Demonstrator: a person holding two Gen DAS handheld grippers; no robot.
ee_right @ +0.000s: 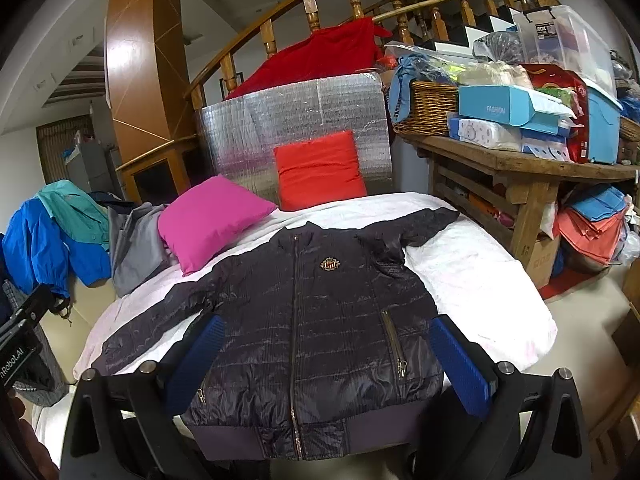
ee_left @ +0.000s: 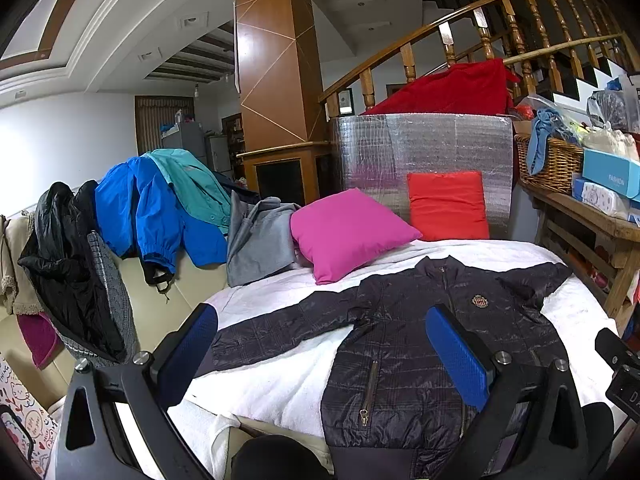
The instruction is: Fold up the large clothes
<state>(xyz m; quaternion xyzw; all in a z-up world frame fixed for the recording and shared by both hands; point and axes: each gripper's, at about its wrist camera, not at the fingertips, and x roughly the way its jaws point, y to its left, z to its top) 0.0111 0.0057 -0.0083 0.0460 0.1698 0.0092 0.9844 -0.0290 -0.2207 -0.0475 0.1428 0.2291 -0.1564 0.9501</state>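
Both jaws stand wide apart and grasp nothing: our left gripper (ee_left: 322, 354) hovers over the jacket's (ee_right: 312, 320) left side, our right gripper (ee_right: 332, 364) above its hem. We judge the first fold is not begun; we should pinch a sleeve near the cuff and lay it flat across the chest, both layers caught. Dark, quilted and glossy, the jacket lies face up, zipped, sleeves spread, on the white cover (ee_right: 472, 264) before the pillows (ee_right: 208, 220).
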